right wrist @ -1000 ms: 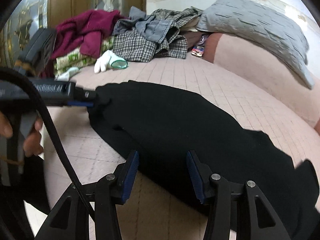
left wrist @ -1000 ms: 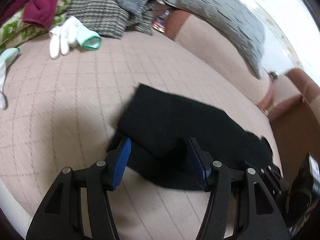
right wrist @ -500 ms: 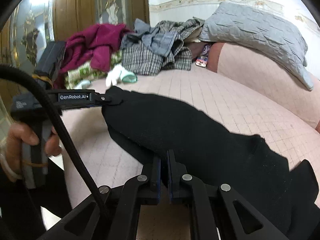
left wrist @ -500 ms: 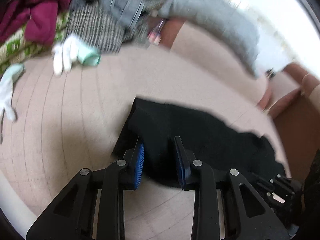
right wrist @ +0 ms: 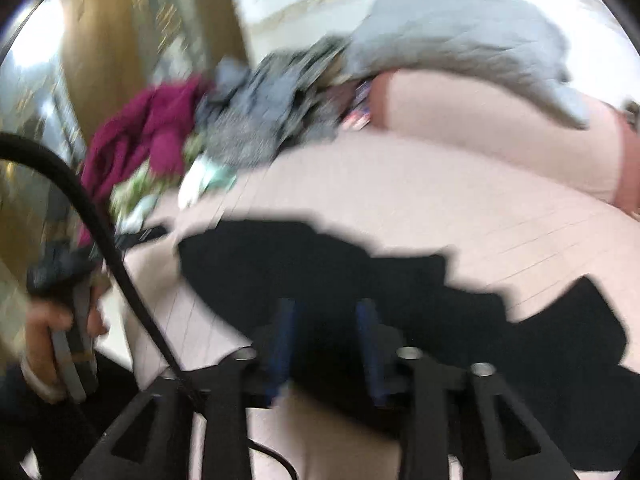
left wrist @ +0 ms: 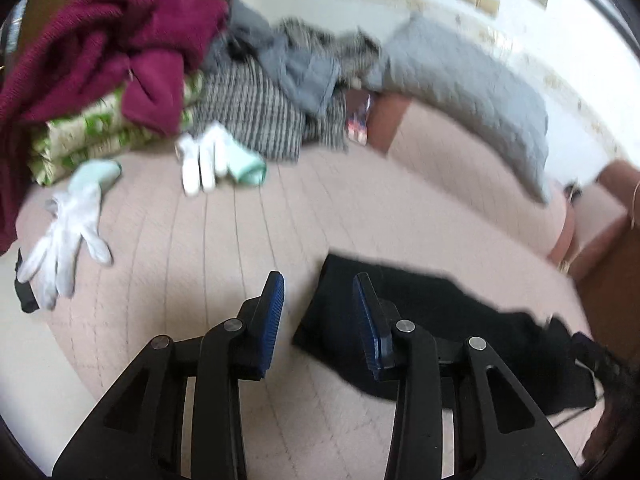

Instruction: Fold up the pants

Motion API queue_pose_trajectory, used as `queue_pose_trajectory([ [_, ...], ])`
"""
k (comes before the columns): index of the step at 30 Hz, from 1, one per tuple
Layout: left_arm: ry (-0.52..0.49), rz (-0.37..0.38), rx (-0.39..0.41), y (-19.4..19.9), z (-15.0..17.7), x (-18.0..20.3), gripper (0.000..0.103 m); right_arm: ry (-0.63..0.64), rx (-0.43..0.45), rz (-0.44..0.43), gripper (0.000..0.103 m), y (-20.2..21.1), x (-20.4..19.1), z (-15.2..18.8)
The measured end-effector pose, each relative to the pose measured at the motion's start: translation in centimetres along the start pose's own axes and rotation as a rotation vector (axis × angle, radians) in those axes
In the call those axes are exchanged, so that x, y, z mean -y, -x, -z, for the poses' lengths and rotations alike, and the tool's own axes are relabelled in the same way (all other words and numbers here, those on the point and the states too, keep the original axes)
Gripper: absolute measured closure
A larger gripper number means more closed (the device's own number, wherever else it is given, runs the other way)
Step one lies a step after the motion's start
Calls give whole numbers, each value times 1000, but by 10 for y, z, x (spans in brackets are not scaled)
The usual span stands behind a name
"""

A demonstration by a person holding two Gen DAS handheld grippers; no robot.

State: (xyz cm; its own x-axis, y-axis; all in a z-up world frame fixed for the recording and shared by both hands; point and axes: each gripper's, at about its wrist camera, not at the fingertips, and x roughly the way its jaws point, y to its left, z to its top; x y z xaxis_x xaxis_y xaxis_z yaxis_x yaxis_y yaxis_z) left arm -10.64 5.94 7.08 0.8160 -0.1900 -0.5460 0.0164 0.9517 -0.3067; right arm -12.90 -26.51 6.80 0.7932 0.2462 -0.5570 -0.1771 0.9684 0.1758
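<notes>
The black pants (left wrist: 440,320) lie folded and flat on the pink quilted bed cover (left wrist: 280,216). In the left wrist view their left corner sits just right of my left gripper (left wrist: 318,288). Its jaws are opening, and only bed cover and the cloth's edge show between the blue pads. In the blurred right wrist view the pants (right wrist: 320,260) spread under and beyond my right gripper (right wrist: 326,308). Its jaws are opening too, and the pads stand apart above the cloth without pressing it. A hand (right wrist: 48,332) holds the left gripper's handle at the left edge.
At the back of the bed is a pile: a maroon garment (left wrist: 100,52), green-patterned cloth (left wrist: 100,132), checked and grey clothes (left wrist: 256,116). Two white gloves (left wrist: 204,156) (left wrist: 68,232) lie in front of it. A grey pillow (left wrist: 472,92) leans at the back right. A black cable (right wrist: 100,216) crosses the right view.
Half a second ago both grippers were pinched on the near edge of the pants. Both have since let go, opened and lifted back. The left view has swung left, so the pants sit to its right.
</notes>
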Motion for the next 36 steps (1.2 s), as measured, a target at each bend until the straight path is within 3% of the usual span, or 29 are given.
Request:
queue_pose_trajectory([
  [1, 3, 24, 11, 0, -2, 2, 49, -25, 13, 20, 56, 3, 9, -5],
  [4, -23, 108, -17, -9, 0, 15, 47, -127, -28, 60, 56, -12, 44, -26],
  [8, -96, 165, -151, -40, 10, 45, 47, -222, -185, 70, 56, -64, 68, -28],
  [10, -145, 158, -218, -55, 20, 59, 47, -257, -241, 15, 69, -86, 72, -25],
  [12, -192, 119, -262, -65, 28, 67, 47, -248, -274, 2, 89, -101, 73, -21],
  [15, -277, 74, -258, -67, 38, 77, 47, -189, -224, 36, 93, -96, 69, -28],
  [17, -298, 65, -257, -68, 41, 79, 47, -225, -157, 44, 94, -86, 75, -34],
  [19, -305, 51, -259, -71, 42, 82, 47, -240, -167, 67, 94, -99, 79, -32],
  [22, -298, 39, -258, -74, 41, 82, 47, -258, -200, 112, 93, -123, 82, -17],
  [26, -259, 66, -230, -67, 36, 79, 47, -299, -186, 55, 88, -95, 90, -19],
  [28, -243, 116, -164, -52, 29, 81, 47, -287, -160, 62, 75, -70, 96, -19],
  [30, -259, 175, -78, -34, 24, 87, 47, -272, -116, 122, 56, -36, 109, -17],
  [32, -293, 208, -29, -24, 23, 97, 47, -292, -79, 208, 55, 2, 133, -13],
  [36, -343, 269, -87, -30, 33, 122, 47, -397, -102, 390, 55, 47, 190, 7],
])
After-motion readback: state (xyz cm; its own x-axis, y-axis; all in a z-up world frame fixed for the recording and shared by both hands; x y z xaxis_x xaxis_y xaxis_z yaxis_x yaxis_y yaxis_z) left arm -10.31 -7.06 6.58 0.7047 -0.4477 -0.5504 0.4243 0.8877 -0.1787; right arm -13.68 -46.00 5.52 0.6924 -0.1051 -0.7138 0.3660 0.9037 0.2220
